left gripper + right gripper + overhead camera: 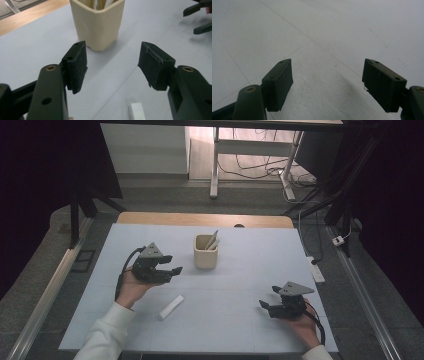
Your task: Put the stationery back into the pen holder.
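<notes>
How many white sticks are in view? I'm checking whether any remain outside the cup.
3, as far as I can tell: one flat white stick lies on the table before the left gripper; two stand in the beige square cup. The cup's wall may hide more.

A cream, soft-cornered square cup (pixel 97 22) stands upright just ahead of the left claw (pixel 112 66), slightly to the left of the gap between its jaws, with pale flat sticks leaning inside it. A small white rectangular block (pixel 137 112) lies flat on the mat below and just behind that claw's tips, well apart from the right claw (pixel 265 306).
</notes>
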### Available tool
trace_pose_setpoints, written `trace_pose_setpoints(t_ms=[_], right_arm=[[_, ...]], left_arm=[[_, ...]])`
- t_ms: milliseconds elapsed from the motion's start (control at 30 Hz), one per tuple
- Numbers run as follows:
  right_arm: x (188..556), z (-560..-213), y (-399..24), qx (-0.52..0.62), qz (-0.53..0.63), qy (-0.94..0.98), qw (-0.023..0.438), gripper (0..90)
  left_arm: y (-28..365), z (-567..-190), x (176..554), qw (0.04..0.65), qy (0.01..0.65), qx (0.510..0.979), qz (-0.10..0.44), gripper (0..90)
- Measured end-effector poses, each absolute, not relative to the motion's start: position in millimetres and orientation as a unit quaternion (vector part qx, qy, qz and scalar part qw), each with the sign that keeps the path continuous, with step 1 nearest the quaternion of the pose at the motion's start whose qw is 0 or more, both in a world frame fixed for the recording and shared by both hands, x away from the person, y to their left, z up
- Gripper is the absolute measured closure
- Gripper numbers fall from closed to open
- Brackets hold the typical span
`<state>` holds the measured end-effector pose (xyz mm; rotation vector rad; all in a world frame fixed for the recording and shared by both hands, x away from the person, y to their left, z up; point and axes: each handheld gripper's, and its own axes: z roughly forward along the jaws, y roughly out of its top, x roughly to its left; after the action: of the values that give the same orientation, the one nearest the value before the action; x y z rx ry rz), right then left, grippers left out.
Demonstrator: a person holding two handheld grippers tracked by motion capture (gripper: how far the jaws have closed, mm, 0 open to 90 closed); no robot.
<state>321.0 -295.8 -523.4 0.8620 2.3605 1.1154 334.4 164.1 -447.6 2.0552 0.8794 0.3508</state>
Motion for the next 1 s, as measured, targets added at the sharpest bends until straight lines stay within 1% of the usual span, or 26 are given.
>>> trace_pose_setpoints(t_ms=[433,833,1000], right_arm=[[321.0,-522.9,-295.4,0.303,0.400,0.843,0.194,23.8],[321.1,-523.2,-295.5,0.305,0.397,0.843,0.196,23.9],[321.8,-524.3,-295.2,0.304,0.396,0.845,0.192,23.8]], left_arm=[[169.9,-453.8,318.1,0.393,0.356,0.839,0.122,34.9],[164.4,-459.9,305.3,0.324,0.338,0.878,0.101,32.8],[159.5,-463.2,300.4,0.296,0.331,0.890,0.102,31.7]])
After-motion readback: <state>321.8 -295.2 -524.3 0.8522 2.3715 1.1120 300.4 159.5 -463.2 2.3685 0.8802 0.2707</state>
